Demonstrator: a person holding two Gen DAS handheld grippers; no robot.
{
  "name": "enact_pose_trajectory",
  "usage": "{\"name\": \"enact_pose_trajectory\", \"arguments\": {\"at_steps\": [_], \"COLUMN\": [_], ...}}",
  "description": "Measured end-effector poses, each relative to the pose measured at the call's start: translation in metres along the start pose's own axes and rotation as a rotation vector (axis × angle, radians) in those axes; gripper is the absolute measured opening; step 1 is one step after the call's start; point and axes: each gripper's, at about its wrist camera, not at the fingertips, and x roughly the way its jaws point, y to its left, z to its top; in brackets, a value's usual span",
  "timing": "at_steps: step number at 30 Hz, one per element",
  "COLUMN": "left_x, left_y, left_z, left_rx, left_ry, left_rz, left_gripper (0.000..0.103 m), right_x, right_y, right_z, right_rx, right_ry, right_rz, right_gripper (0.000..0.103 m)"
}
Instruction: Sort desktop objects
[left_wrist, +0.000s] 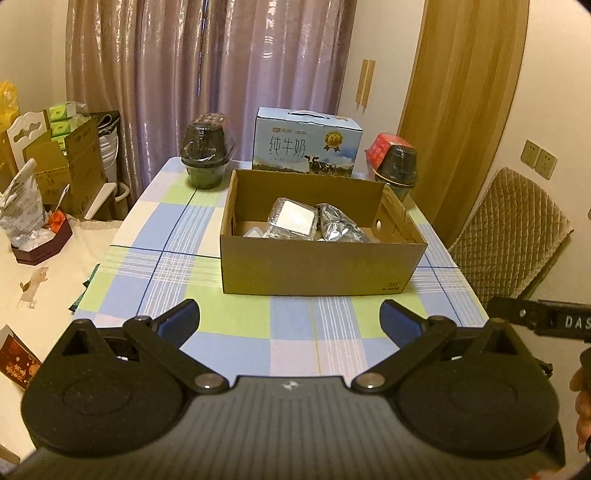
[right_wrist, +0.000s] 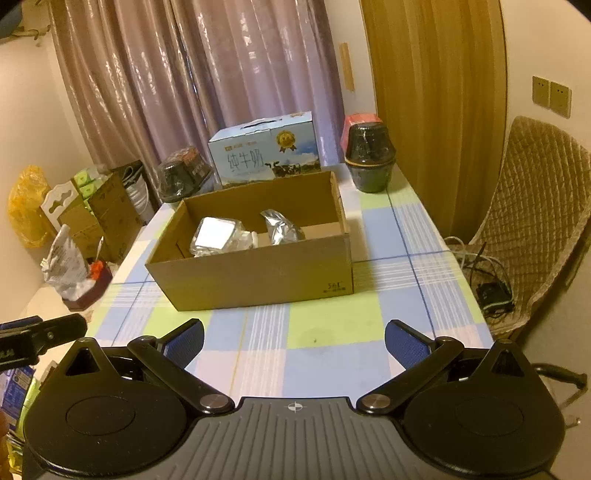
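Left hand-held gripper (left_wrist: 290, 317) spread wide, nothing between its blue pads; right hand-held gripper (right_wrist: 294, 338) likewise wide open and empty. Both held low over the near edge of the checked surface (left_wrist: 332, 332), side by side, pointing toward the far wall. Cardboard box (left_wrist: 317, 266) standing open-topped straight ahead of both, mid-surface, long axis running left to right across the line of approach. Inside, a clear plastic-wrapped pack (left_wrist: 293, 221) and a silver foil pouch (left_wrist: 340, 225), lying close together, apparently touching. Beyond the box, well apart from either gripper: dark lidded cup (left_wrist: 206, 155) at the far left corner, second dark cup (left_wrist: 397, 166) with a red-wrapped item behind it at the far right corner, blue milk carton (left_wrist: 306, 144) between them against the curtain. Near strip of surface bare. Judged: remaining loose items all lie past the box, so any next pick calls for a reach over or round it; left gripper nearer the left cup, right gripper nearer the right cup. Sorting judged partly done, with the two cups possibly outstanding.
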Motion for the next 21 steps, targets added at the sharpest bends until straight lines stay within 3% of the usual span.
{"name": "enact_pose_trajectory", "arguments": {"at_steps": [13,21], "left_x": [-0.003,-0.005], "left_y": [-0.002,-0.001], "left_z": [-0.011,-0.012], "left_rx": [-0.009,-0.013], "left_ry": [0.002,0.001], "left_rz": [0.022,0.027], "left_gripper": [0.102,0.102], "right_x": [-0.016,-0.024], "right_y": [0.008,0.01], "right_z": [-0.02,-0.02], "right_rx": [-0.029,-0.018], "right_ry": [-0.029,-0.049], "right_rz": [-0.053,-0.044], "right_gripper": [0.101,0.101]}}
